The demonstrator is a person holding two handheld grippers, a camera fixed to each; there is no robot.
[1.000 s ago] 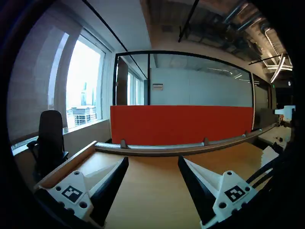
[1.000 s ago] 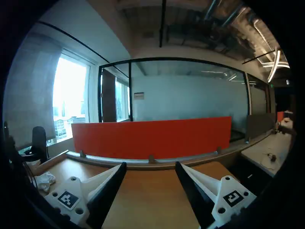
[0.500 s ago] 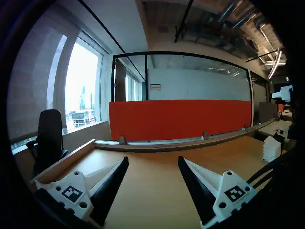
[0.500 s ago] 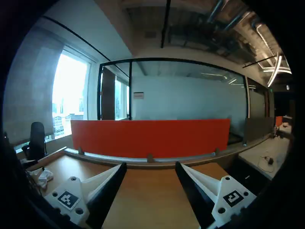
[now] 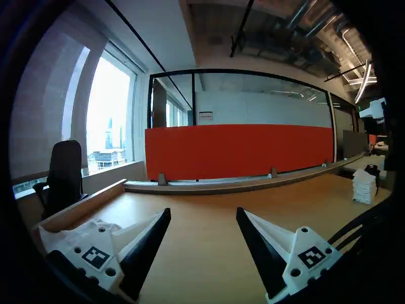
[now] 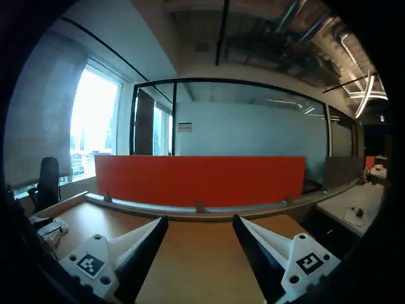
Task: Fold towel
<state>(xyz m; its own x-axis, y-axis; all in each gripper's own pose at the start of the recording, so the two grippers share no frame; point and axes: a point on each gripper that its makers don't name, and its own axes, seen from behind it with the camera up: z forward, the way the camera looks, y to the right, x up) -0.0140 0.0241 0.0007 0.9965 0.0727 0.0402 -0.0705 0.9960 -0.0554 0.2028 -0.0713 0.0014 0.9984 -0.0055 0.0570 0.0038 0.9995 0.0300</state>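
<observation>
- Wooden desk [image 5: 202, 263] lies beneath our left gripper [image 5: 202, 210], fingers wide and empty.
- We see our right gripper [image 6: 199, 217] spread wide, holding nothing.
- White folded towels [image 5: 364, 186] are stacked at the desk's right.

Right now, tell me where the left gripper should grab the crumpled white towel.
Probably pinch a raised fold of the crumpled white towel at its right side, bringing the left gripper in from the right over the desk; its left side lies by the raised rim.

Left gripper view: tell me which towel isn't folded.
The crumpled white towel at lower left, by the left gripper; the others sit in a neat folded stack at far right.
</observation>
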